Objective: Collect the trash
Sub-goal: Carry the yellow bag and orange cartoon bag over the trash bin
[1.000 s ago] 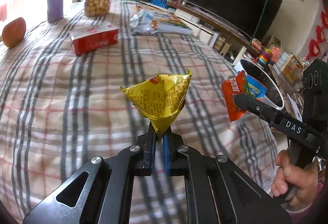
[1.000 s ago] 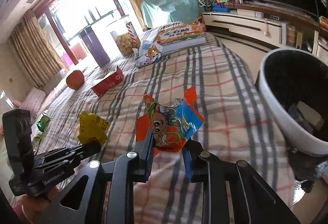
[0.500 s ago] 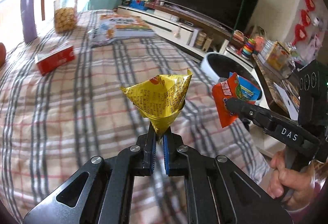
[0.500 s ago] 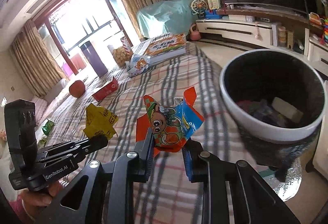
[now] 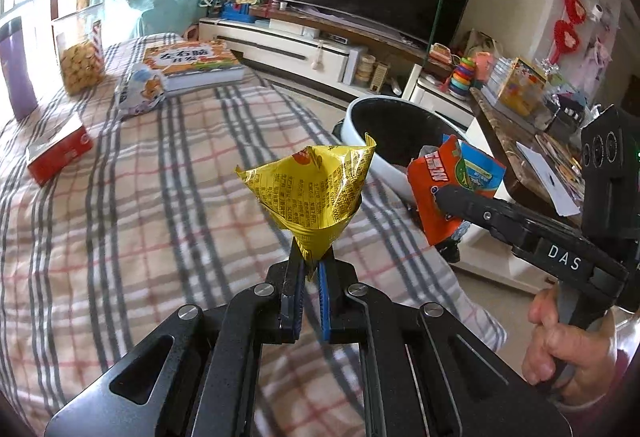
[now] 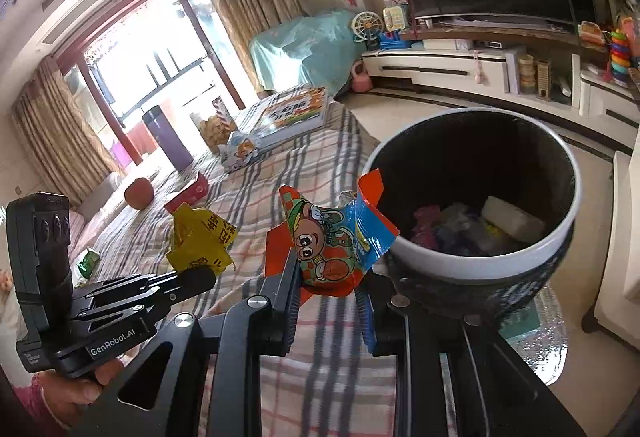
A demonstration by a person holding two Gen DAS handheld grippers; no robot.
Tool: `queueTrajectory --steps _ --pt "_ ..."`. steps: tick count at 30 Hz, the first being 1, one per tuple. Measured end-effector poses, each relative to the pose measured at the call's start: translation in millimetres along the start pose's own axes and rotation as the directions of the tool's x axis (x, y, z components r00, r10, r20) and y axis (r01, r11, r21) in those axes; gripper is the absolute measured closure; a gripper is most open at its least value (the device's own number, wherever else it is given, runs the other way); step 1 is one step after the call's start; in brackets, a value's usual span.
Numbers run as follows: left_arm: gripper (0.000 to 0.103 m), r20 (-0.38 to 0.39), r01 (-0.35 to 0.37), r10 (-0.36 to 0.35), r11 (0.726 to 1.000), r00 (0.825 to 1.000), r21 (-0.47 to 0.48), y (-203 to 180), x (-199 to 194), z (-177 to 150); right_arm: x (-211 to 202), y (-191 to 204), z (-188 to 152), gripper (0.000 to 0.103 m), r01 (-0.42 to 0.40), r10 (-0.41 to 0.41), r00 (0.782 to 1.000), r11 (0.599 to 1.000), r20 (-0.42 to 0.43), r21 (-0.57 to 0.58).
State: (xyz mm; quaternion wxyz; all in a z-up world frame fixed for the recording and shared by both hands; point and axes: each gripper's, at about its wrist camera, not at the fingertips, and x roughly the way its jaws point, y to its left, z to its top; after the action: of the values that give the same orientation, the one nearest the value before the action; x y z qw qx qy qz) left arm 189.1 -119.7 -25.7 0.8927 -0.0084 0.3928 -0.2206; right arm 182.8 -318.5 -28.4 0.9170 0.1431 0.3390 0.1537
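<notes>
My left gripper [image 5: 309,261] is shut on a crumpled yellow wrapper [image 5: 310,189], held above the plaid bed. It shows at the left of the right wrist view [image 6: 200,241]. My right gripper [image 6: 330,279] is shut on an orange and blue snack wrapper [image 6: 332,241], held just left of the bin's rim. That wrapper shows in the left wrist view [image 5: 452,185]. The round bin [image 6: 480,261], white outside and black inside, stands beside the bed with trash in it; it also shows in the left wrist view [image 5: 384,161].
On the plaid bed [image 5: 140,205] lie a red box [image 5: 56,153], a cookie jar [image 5: 80,53], a book [image 5: 192,63], a cartoon packet [image 5: 140,93], an apple [image 6: 138,193] and a green wrapper [image 6: 86,261]. A TV stand [image 5: 320,49] runs along the wall.
Both grippers have moved right toward the bin with their wrappers. The bin now looms larger and closer in the right wrist view. Both grips are unchanged.
</notes>
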Motion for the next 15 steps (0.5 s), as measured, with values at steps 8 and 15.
queueTrajectory --steps 8,15 --pt "0.098 0.001 0.003 -0.003 0.999 1.000 0.035 -17.9 5.2 8.7 -11.9 -16.5 5.9 0.078 0.024 -0.025 0.999 0.999 0.035 0.021" --pt "0.098 0.005 0.009 -0.009 0.999 1.000 0.053 -29.0 11.2 16.2 -20.0 -28.7 9.8 0.078 0.044 -0.046 0.998 0.998 0.053 0.034"
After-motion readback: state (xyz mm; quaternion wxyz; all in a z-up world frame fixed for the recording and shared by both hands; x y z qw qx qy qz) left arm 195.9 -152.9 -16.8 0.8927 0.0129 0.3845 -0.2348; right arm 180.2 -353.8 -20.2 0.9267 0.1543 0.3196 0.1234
